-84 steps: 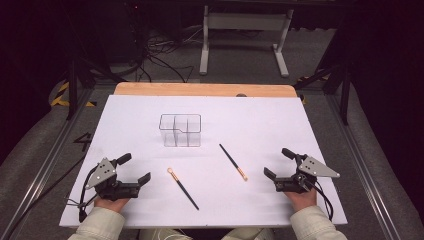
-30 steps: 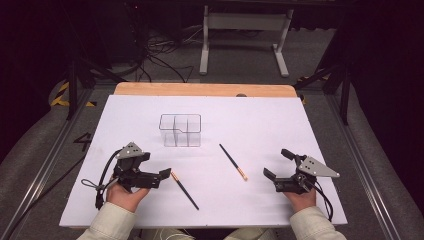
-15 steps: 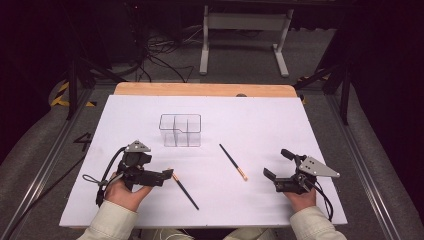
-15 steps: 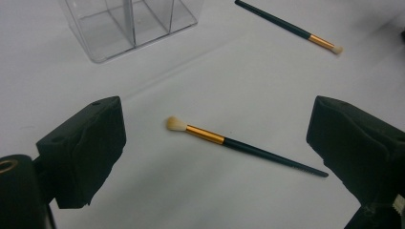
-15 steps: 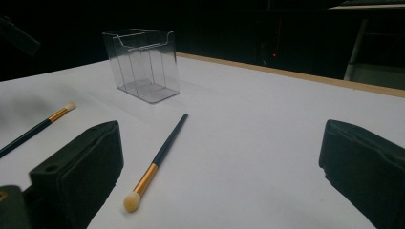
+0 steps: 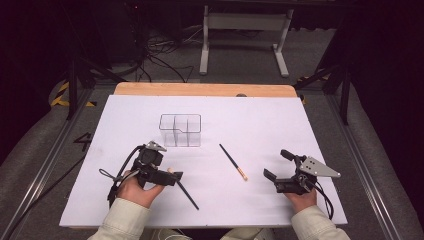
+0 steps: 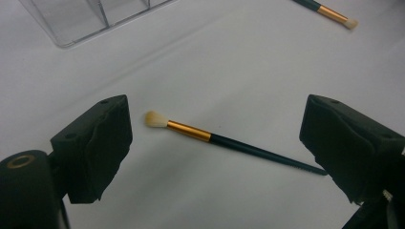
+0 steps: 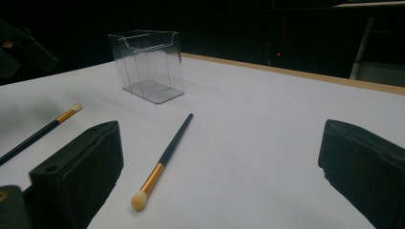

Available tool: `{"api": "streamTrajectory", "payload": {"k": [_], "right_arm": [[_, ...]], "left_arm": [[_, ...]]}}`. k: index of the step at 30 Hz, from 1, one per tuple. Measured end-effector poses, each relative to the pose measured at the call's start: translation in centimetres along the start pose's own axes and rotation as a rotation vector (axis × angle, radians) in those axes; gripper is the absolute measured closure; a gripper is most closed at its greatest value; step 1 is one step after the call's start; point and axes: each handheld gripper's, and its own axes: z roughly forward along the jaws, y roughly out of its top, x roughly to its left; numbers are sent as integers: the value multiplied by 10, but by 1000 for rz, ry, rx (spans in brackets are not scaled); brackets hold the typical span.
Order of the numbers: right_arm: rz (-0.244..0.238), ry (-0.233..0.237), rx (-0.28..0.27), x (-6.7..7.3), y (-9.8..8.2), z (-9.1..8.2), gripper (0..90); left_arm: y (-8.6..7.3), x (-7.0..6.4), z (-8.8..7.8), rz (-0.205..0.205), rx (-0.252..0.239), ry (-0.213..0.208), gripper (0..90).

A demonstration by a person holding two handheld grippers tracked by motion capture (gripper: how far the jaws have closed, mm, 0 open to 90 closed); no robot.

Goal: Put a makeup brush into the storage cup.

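1. High view: the left gripper (image 6: 167,176) hovers low over the white table (image 6: 310,130), at the bristle end of the near slim black-handled makeup brush with a gold ferrule and pale bristles (image 6: 187,193). That brush's handle runs away from the gripper, slanting toward the person and to the right. The left hand is plainly the nearer one. The right gripper (image 6: 279,165) rests well apart at the right, beside a second, similar brush (image 6: 233,161). The clear plastic divided organiser box (image 6: 181,130) stands farther up the table, beyond both brushes.

2. Left gripper view: the jaws stand wide and have just been closing a little. The near brush (image 7: 224,140) lies on the table between them, touched by neither pad. Its long axis runs across the gap, bristles toward the left jaw, handle tip near the right jaw. So, as I judge it, a pinch now would meet the brush end-on rather than across its handle.

3. Right gripper view: these jaws gape wide with nothing in them. The second brush (image 8: 165,158) lies ahead, bristles nearest, handle pointing toward the box (image 8: 148,64).
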Motion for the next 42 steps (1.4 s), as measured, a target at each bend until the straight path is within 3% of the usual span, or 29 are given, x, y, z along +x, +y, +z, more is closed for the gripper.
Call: {"api": "streamTrajectory", "payload": {"k": [12, 22, 32, 42], "right_arm": [[-4, -4, -5, 0, 0, 0, 24], [-1, 6, -10, 0, 1, -1, 25], [4, 14, -12, 0, 1, -1, 29], [5, 23, -11, 0, 1, -1, 32]], "left_arm": [[0, 4, 3, -72, 14, 33, 102], [0, 3, 15, -112, 59, 8, 109], [-5, 0, 36, -93, 131, 20, 109], [-8, 1, 43, -100, 167, 21, 125]]}}
